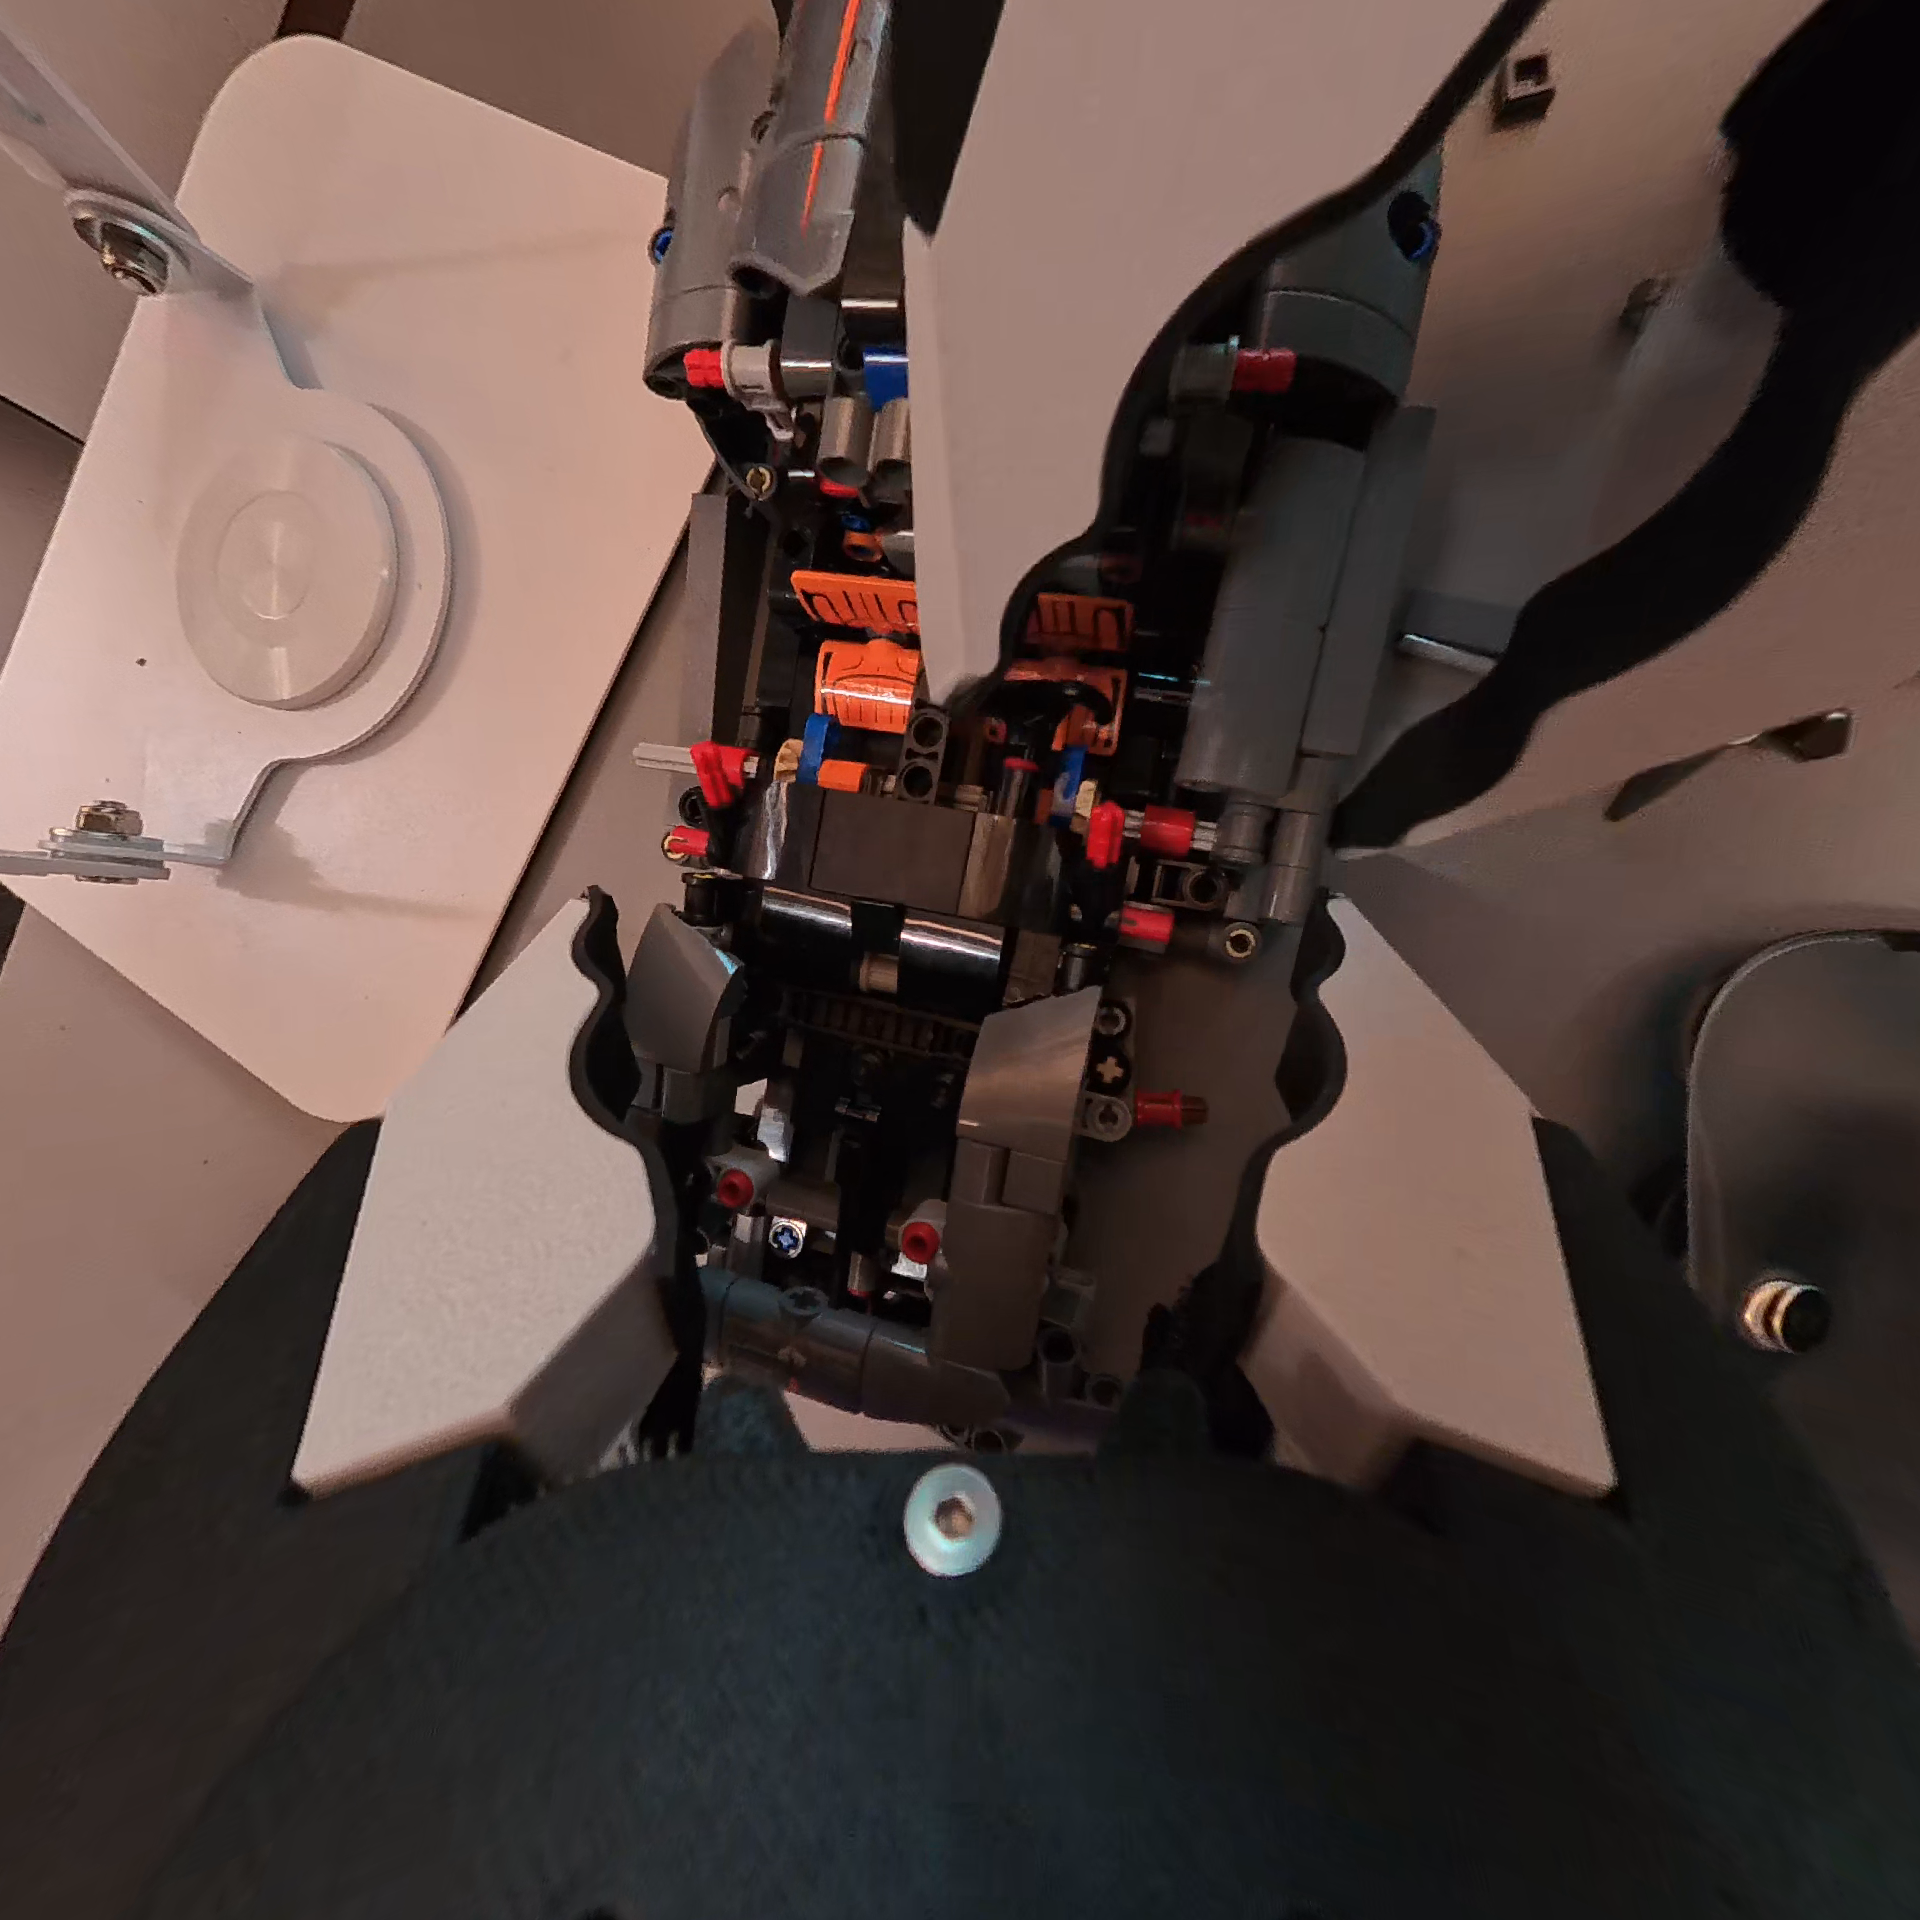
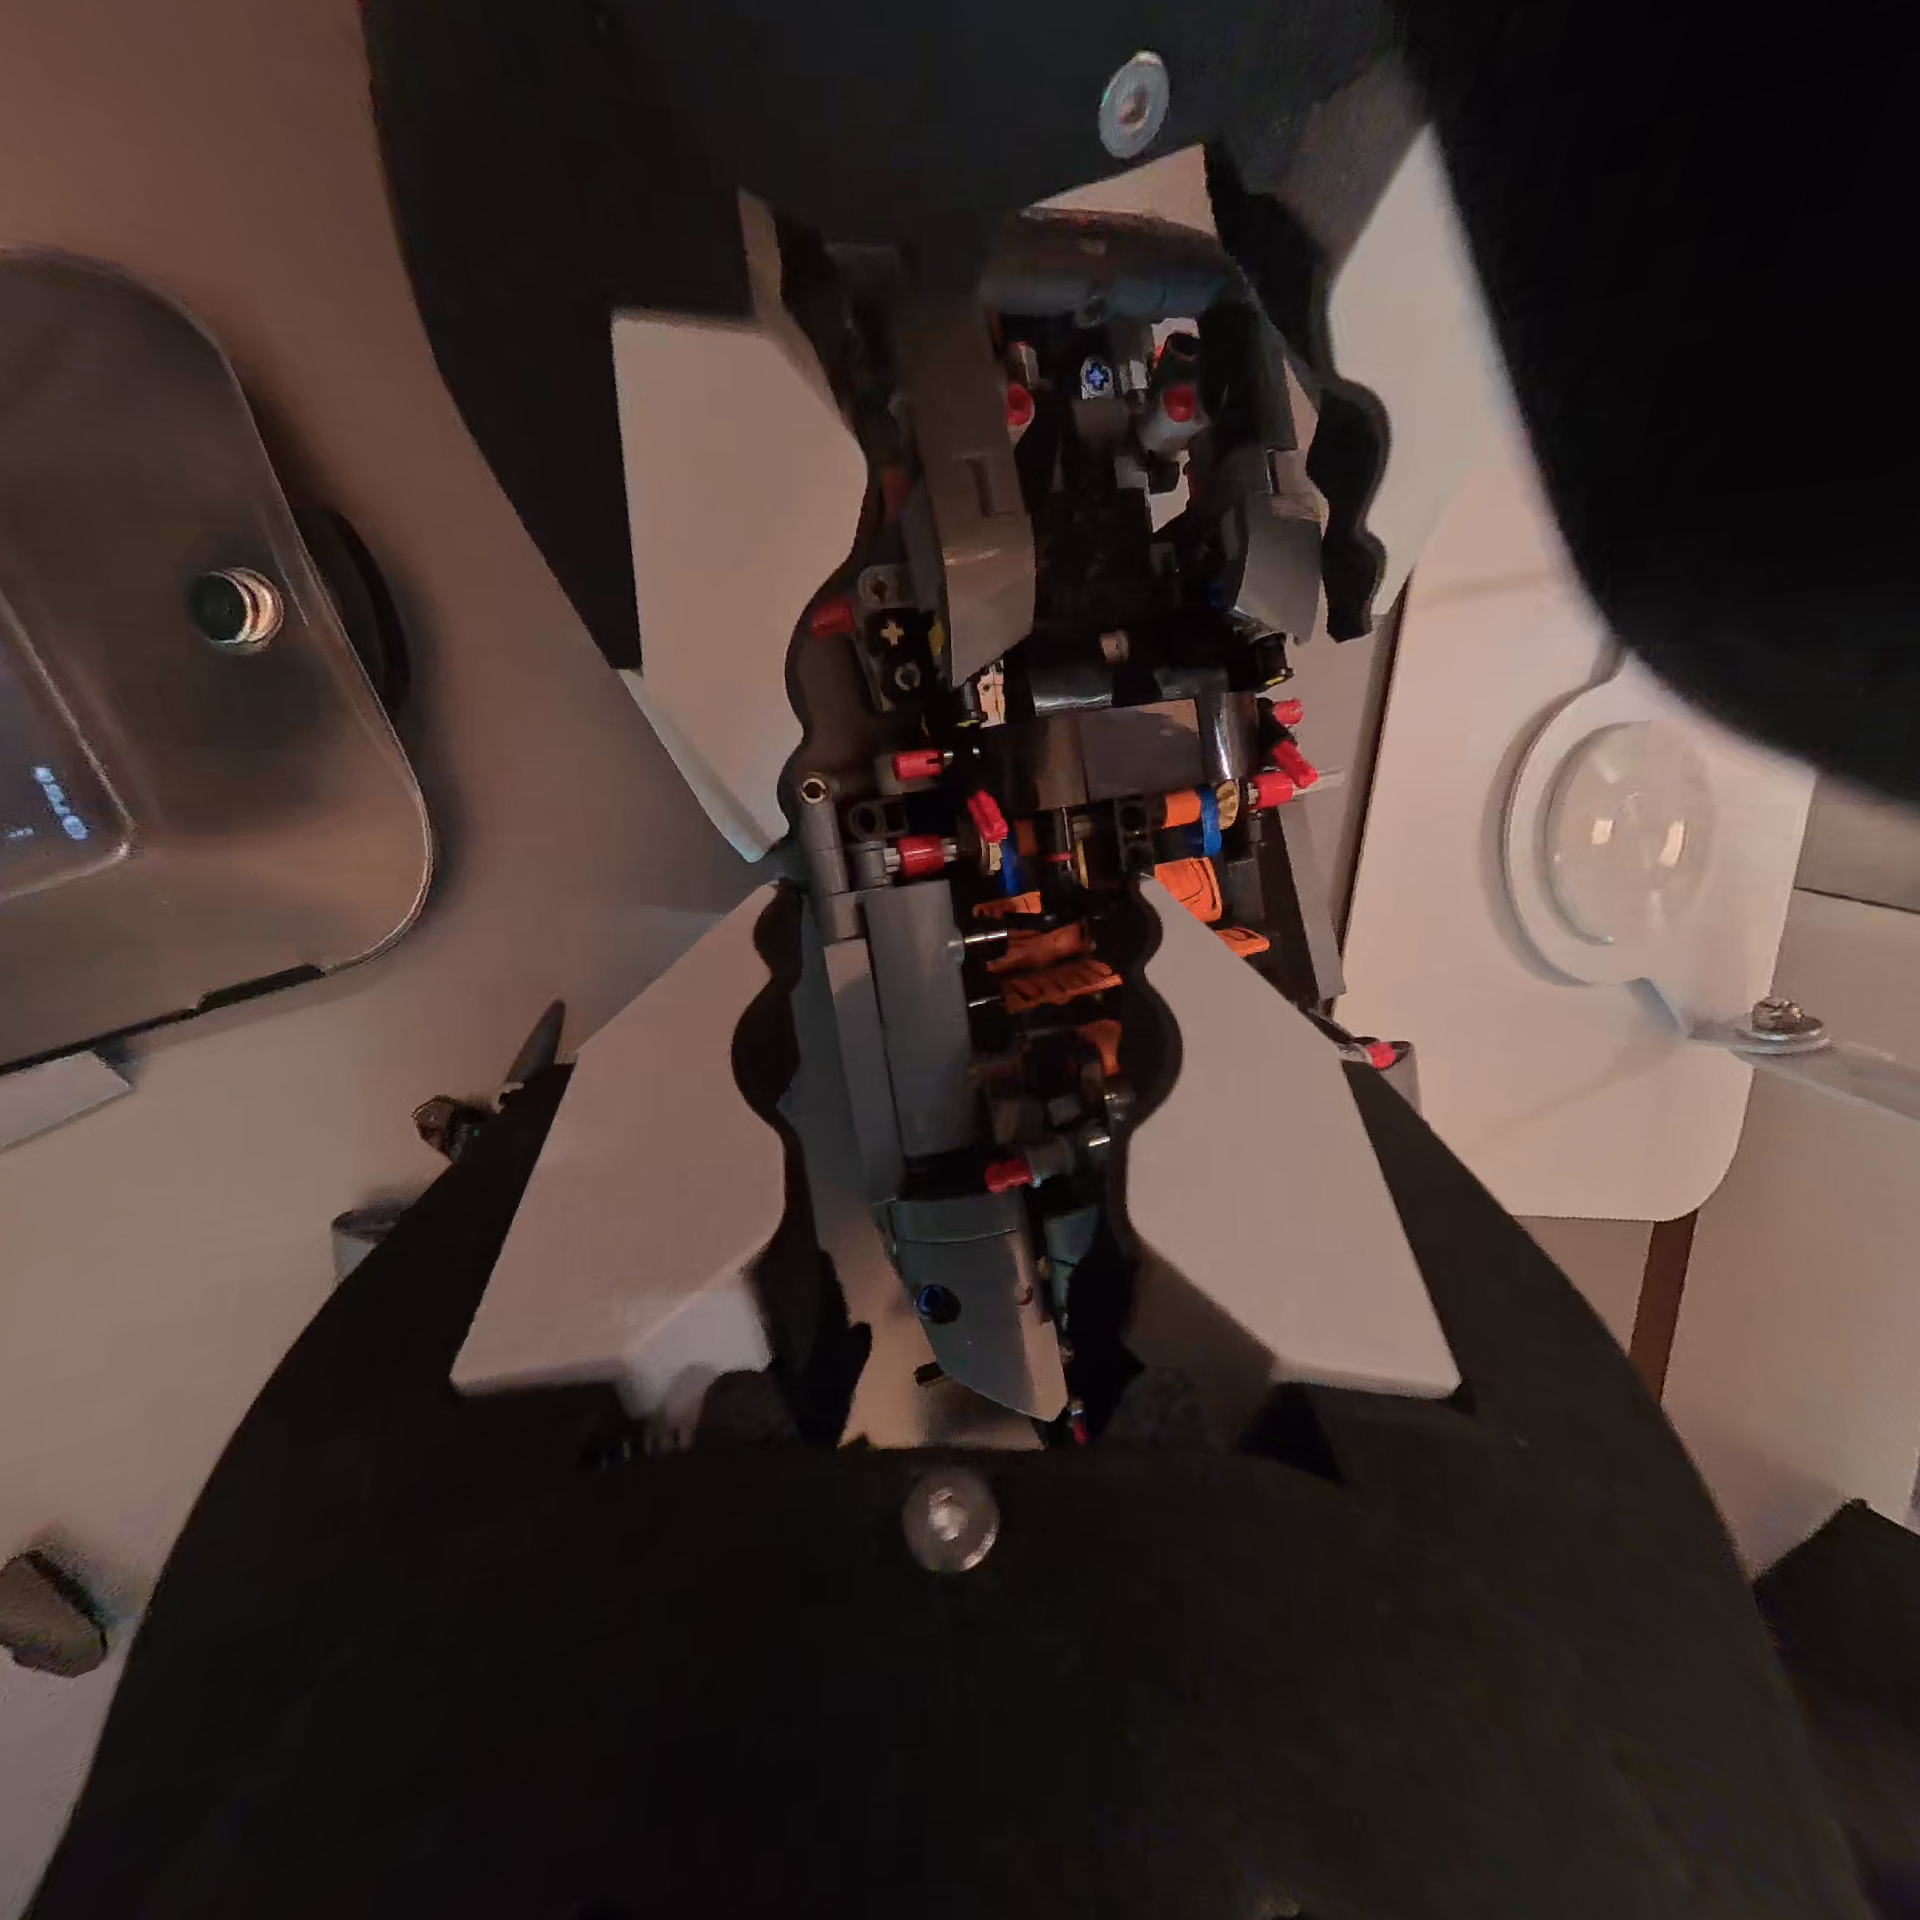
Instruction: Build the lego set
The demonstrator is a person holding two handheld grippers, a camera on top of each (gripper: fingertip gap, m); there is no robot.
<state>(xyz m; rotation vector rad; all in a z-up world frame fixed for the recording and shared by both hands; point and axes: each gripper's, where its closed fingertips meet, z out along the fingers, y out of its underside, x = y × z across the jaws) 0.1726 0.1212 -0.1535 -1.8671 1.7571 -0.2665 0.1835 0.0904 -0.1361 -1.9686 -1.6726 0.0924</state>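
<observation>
In the left wrist view a white plate with a round metal disc (image 1: 286, 571) lies on the table (image 1: 114, 1195) at the far left, bolted to a thin bracket, well apart from the build. To its right the left claw (image 1: 951, 935) points forward along the lego model (image 1: 914, 831), a long dark grey car chassis with orange, red and blue parts showing down its middle. The claw's two white fingers (image 1: 488, 1195) sit against the model's near end, one on each flank, holding it between them at a narrow spread. Beyond, the right claw (image 1: 961, 686) comes in from the opposite side, its fingers closed on the model's far half.

In the right wrist view a dark device with a small screen (image 2: 197, 644) sits at the left edge. The right claw (image 2: 961, 904) faces the left one head-on, gripping the model (image 2: 914, 1039) across its grey side beam and orange interior. The two claws' tips nearly meet over the middle of the chassis, leaving little free room there. The white plate (image 2: 1455, 1039) lies on the right, beside the model.
</observation>
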